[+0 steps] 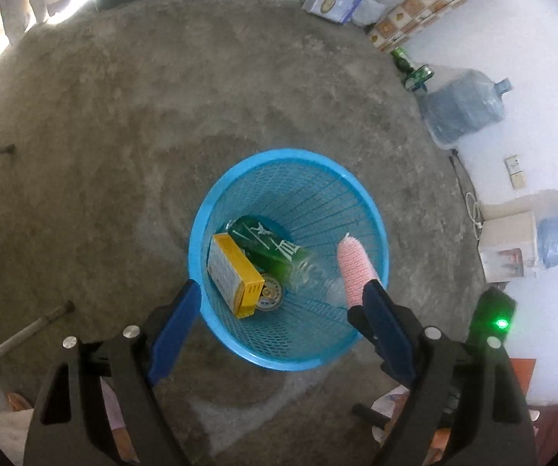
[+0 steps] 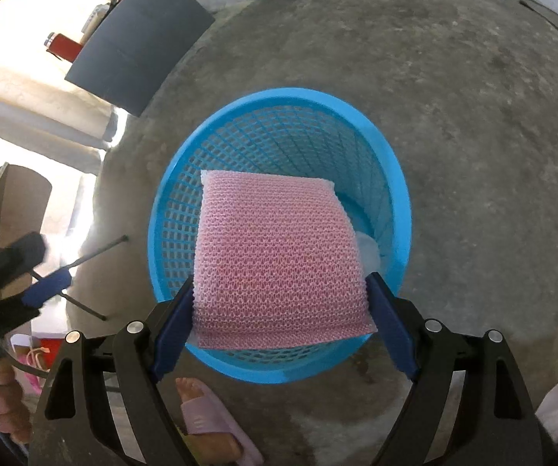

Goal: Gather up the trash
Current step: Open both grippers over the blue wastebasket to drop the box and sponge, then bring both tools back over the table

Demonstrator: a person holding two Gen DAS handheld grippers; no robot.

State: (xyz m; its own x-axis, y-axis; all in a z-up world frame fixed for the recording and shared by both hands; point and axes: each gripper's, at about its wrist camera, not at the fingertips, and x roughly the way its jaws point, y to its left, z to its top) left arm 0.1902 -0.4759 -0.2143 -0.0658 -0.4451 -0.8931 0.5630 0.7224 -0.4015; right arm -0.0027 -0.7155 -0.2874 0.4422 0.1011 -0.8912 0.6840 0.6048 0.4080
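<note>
A blue mesh basket (image 1: 216, 209) stands on the concrete floor. Inside it lie a yellow box (image 1: 232, 272), a green bottle (image 1: 267, 244), a can (image 1: 271, 291) and a clear plastic bottle (image 1: 313, 272). My left gripper (image 1: 282, 285) hovers open over the basket's near rim with nothing between its fingers. In the right wrist view, my right gripper (image 2: 280, 280) is shut on a pink foam net (image 2: 275, 256), bowed between both pads above the basket (image 2: 395, 178). That net (image 1: 352, 272) shows edge-on beside the left gripper's right finger. The left gripper (image 2: 42, 272) appears at the far left.
Water jugs (image 1: 465, 108), green bottles (image 1: 411, 66) and cartons (image 1: 434, 4) line the white wall on the right. A dispenser (image 1: 511, 240) stands there too. Metal rods (image 1: 18, 338) lie at the left. A foot in a pink slipper (image 2: 205, 415) is just before the basket.
</note>
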